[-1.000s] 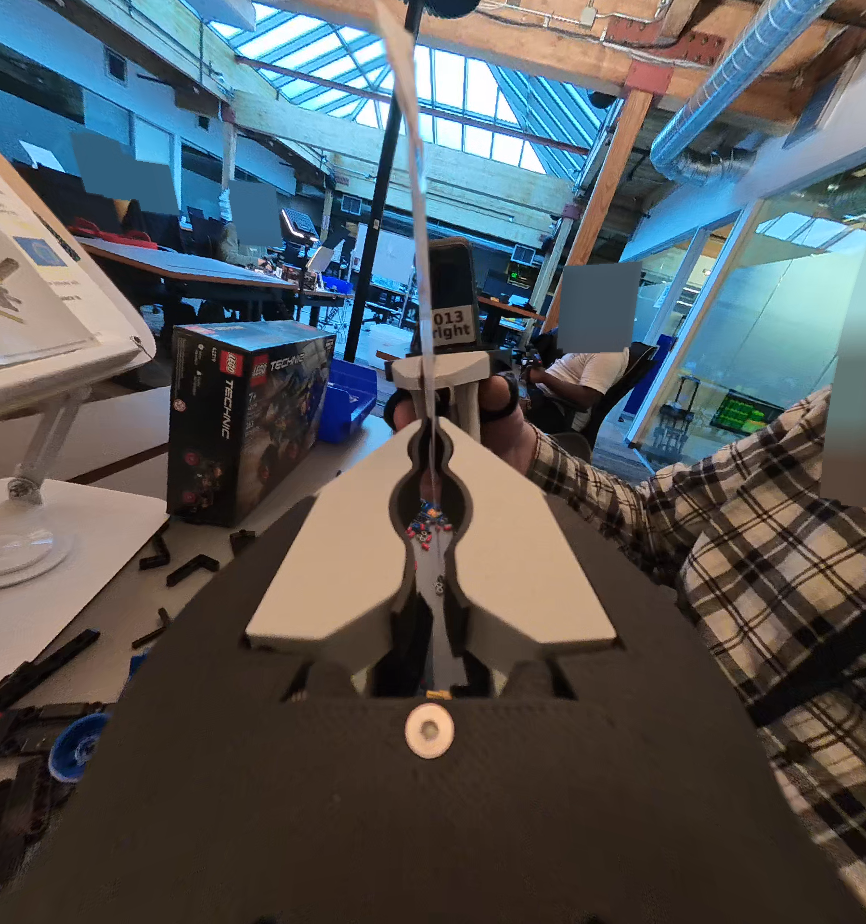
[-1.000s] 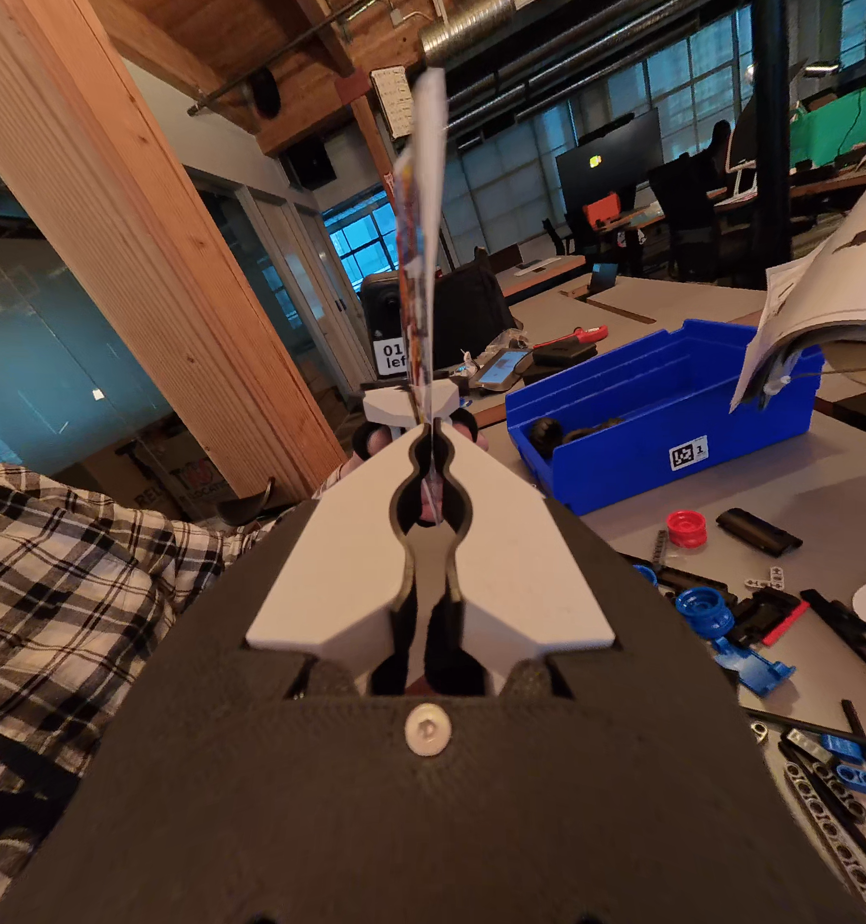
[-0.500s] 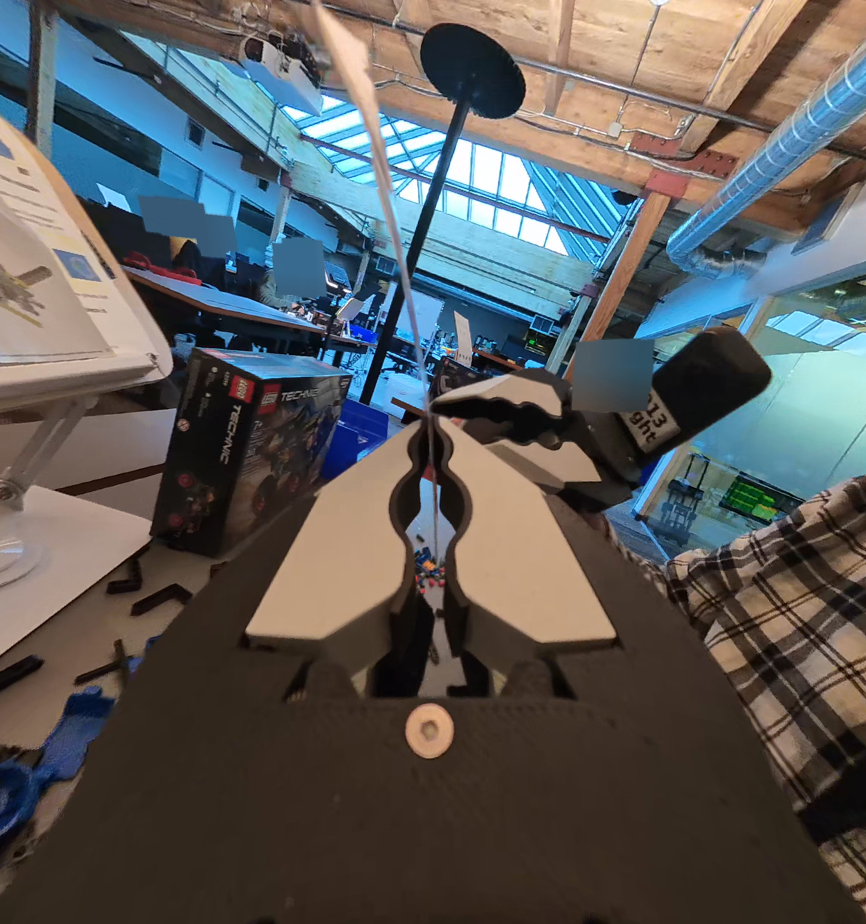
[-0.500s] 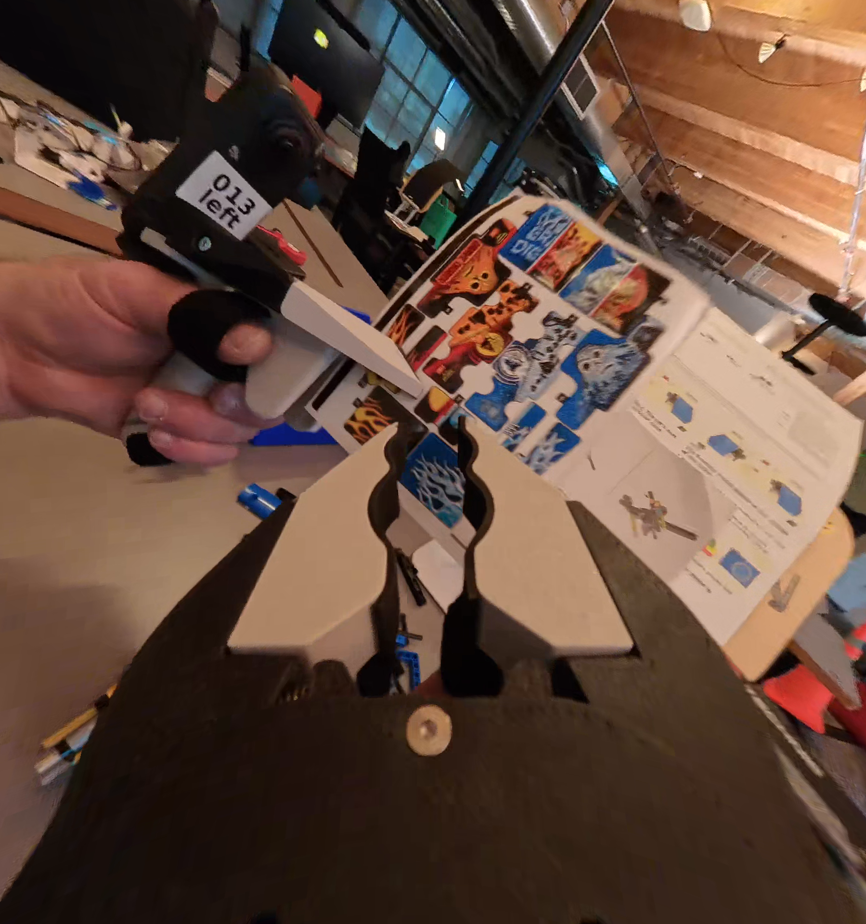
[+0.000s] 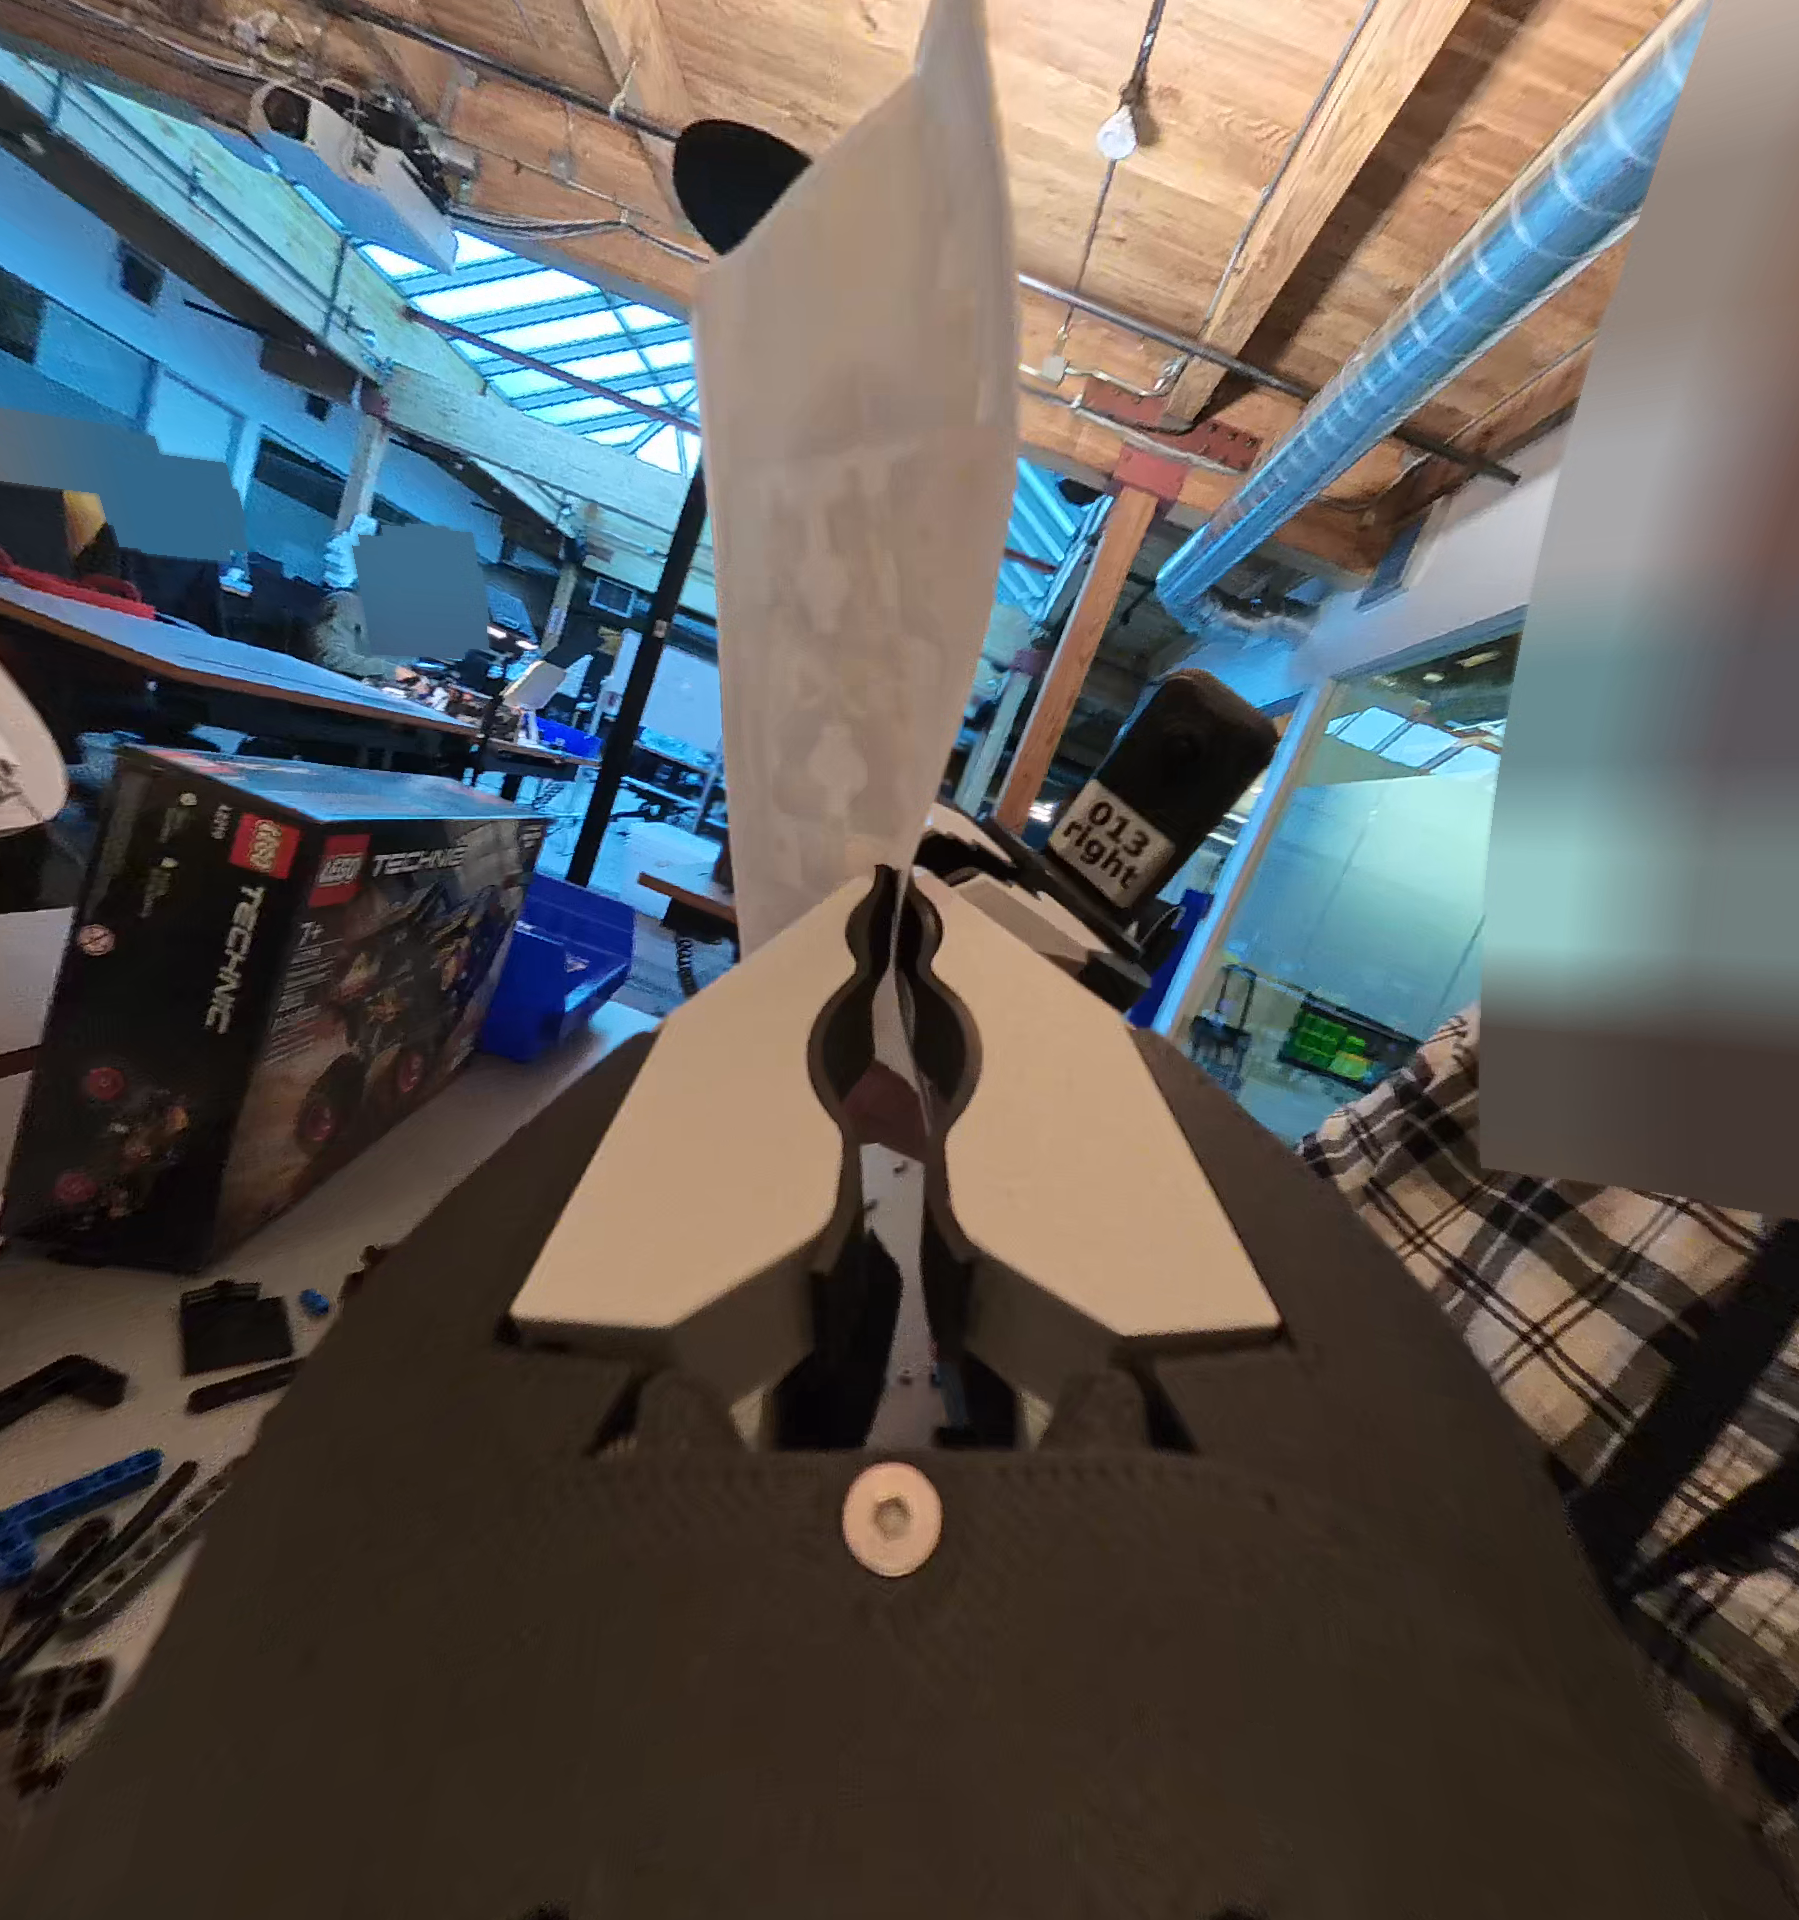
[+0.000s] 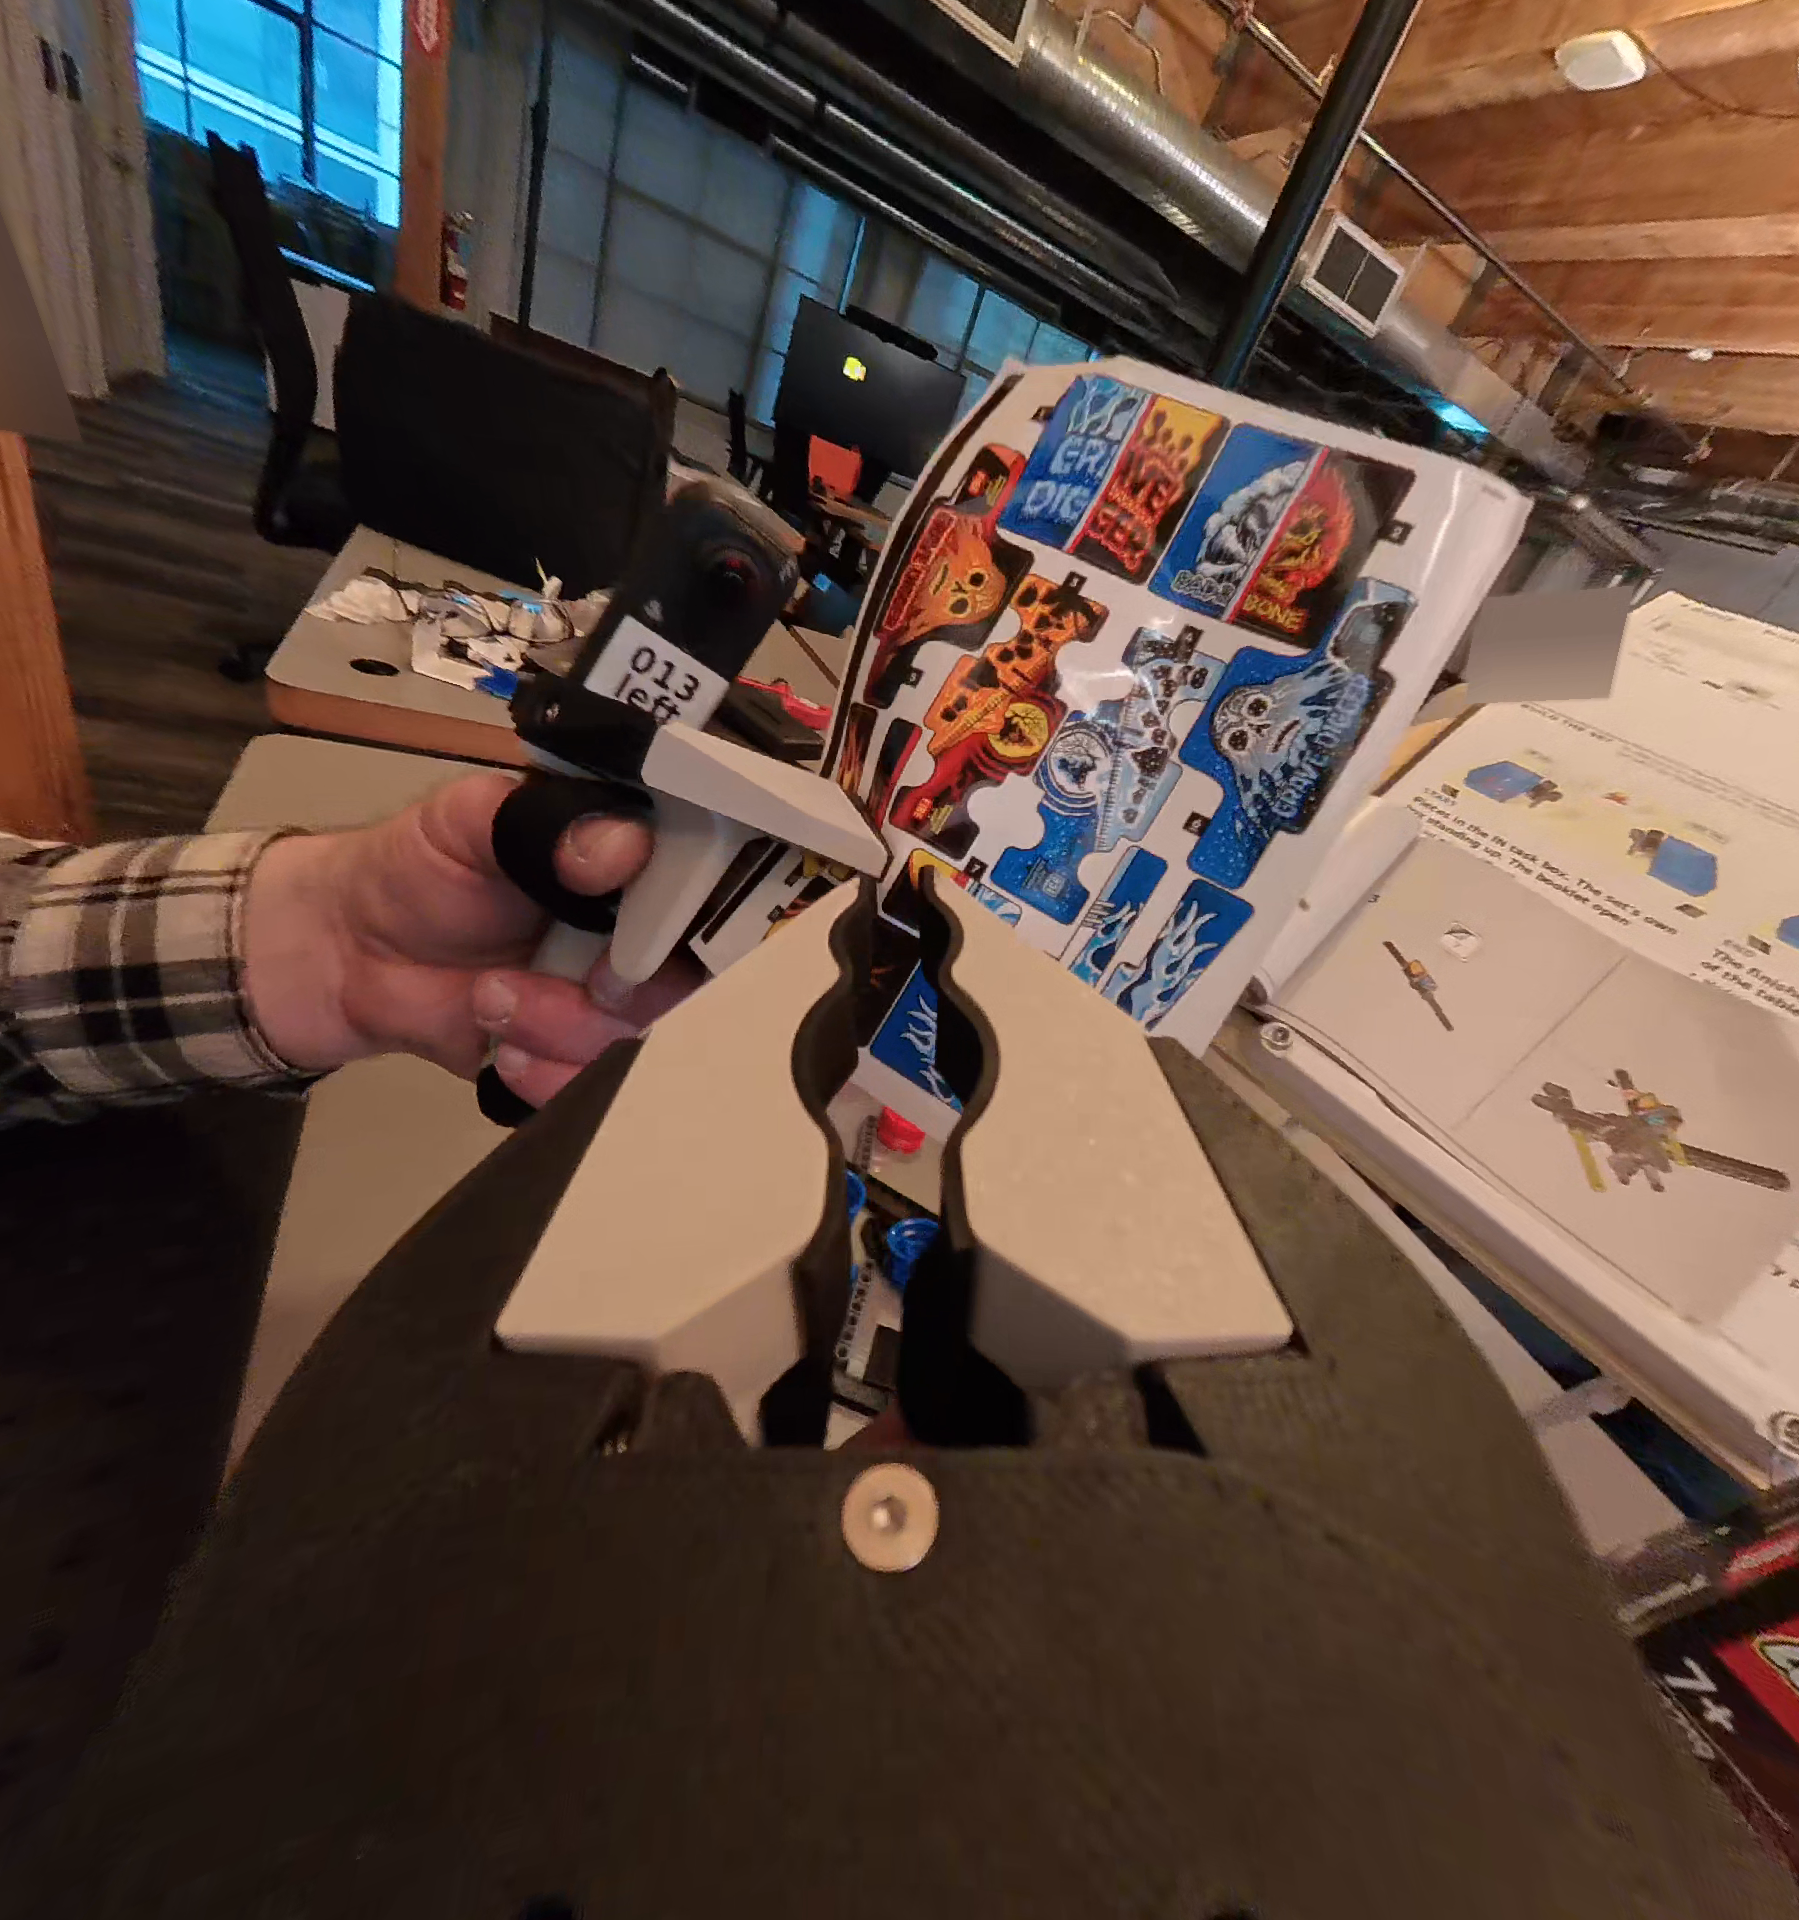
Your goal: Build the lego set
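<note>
The left tool is pressed together on the lower edge of the sticker sheet, which stands up from its tips with the long axis rising and the blank back turned to the left wrist view. The right tool sits just below and in front of that same sheet, its tips slightly apart with a narrow gap between them, pinching nothing that shows; the printed face lies straight ahead of it, so the right tool is the free one and the nearer to the stickers. My guess is that peeling a sticker comes next. Behind the sheet to its right stands the instruction booklet; below it loose lego parts lie on the table.
</note>
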### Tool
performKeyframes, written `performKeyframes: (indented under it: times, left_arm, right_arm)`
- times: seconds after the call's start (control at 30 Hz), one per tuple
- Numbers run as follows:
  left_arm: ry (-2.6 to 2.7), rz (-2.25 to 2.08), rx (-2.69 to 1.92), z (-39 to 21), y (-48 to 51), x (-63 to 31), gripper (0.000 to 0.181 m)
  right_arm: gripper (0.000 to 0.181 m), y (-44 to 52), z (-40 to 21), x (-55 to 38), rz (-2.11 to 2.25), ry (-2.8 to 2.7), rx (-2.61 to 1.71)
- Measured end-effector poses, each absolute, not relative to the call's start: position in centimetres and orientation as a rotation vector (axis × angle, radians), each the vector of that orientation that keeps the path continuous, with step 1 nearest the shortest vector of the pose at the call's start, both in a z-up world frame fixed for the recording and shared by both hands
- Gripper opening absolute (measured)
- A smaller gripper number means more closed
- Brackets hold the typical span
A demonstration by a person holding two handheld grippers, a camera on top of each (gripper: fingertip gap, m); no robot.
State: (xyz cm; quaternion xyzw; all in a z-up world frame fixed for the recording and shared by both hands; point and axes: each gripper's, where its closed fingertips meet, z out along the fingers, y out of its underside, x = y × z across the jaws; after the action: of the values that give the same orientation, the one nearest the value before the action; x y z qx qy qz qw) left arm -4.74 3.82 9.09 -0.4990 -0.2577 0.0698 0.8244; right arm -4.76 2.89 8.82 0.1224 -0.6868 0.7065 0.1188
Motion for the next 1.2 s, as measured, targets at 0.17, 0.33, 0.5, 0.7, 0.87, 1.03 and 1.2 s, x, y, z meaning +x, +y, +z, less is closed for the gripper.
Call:
performKeyframes:
  times: [0.17, 0.33, 0.5, 0.7, 0.87, 1.03, 1.2]
  left_arm:
    - [-0.523, 0.151, -1.031, 9.2, 4.0, -4.7, 0.000]
    - [-0.489, 0.086, -1.001, 9.2, 4.3, -4.4, 0.000]
    - [-0.453, 0.037, -0.970, 9.3, 4.6, -4.1, 0.000]
    - [-0.401, 0.003, -0.960, 9.5, 5.0, -3.5, 0.000]
    - [-0.360, -0.036, -0.964, 9.7, 5.6, -2.9, 0.000]
    - [-0.320, -0.048, -0.981, 9.6, 5.9, -2.2, 0.000]
    - [-0.271, -0.061, -1.002, 9.7, 6.3, -1.4, 0.000]
  right_arm:
    - [0.009, 3.1, 8.8, -4.7, 2.076, -1.991, 0.353]
    - [0.011, 3.3, 8.7, -4.4, 2.139, -2.016, 0.362]
    - [0.008, 3.6, 8.7, -4.1, 2.217, -2.046, 0.371]
    - [0.004, 4.1, 8.9, -3.5, 2.344, -2.079, 0.405]
    - [0.003, 4.7, 9.1, -2.9, 2.448, -2.110, 0.449]
    - [0.002, 5.1, 9.0, -2.3, 2.544, -2.166, 0.487]
    - [0.001, 5.6, 9.2, -1.6, 2.634, -2.215, 0.527]
